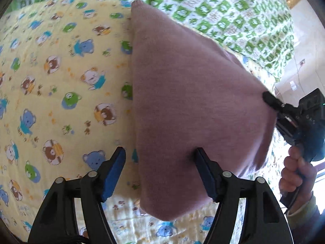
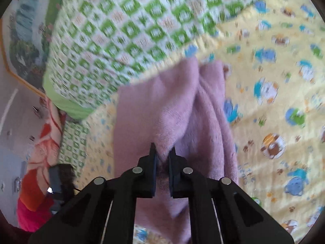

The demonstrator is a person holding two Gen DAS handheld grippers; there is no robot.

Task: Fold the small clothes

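My left gripper [image 1: 160, 156] stands nearest, jaws spread wide and gripping nothing; one blue pad sits over the yellow bear-print quilt [image 1: 61, 81], the other against the face of the mauve knit garment [image 1: 182, 93], whose near edge runs between them. The garment rises off the quilt like a tent, its far tip lying near the seam where the green-and-white checked blanket [image 1: 223, 10] begins.

At its right-hand corner my right gripper [image 1: 270, 99] is pinched tight on the fabric, the person's hand [image 1: 296, 170] wrapped round the handle below. Seen from the right wrist, that gripper [image 2: 162, 152] has a bunched fold of the garment [image 2: 174, 111] clamped between its pads, the cloth trailing away across the quilt [image 2: 274, 101] toward the checked blanket [image 2: 121, 30]. That view is blurred, and I cannot read the clutter at its left edge.

I judge I am mid-fold: one corner lifted, the opposite edge not yet taken. The next move, as I see it, calls for closing my left jaws on the near edge, then carrying both corners over together, level, so the halves meet square without dragging the quilt.
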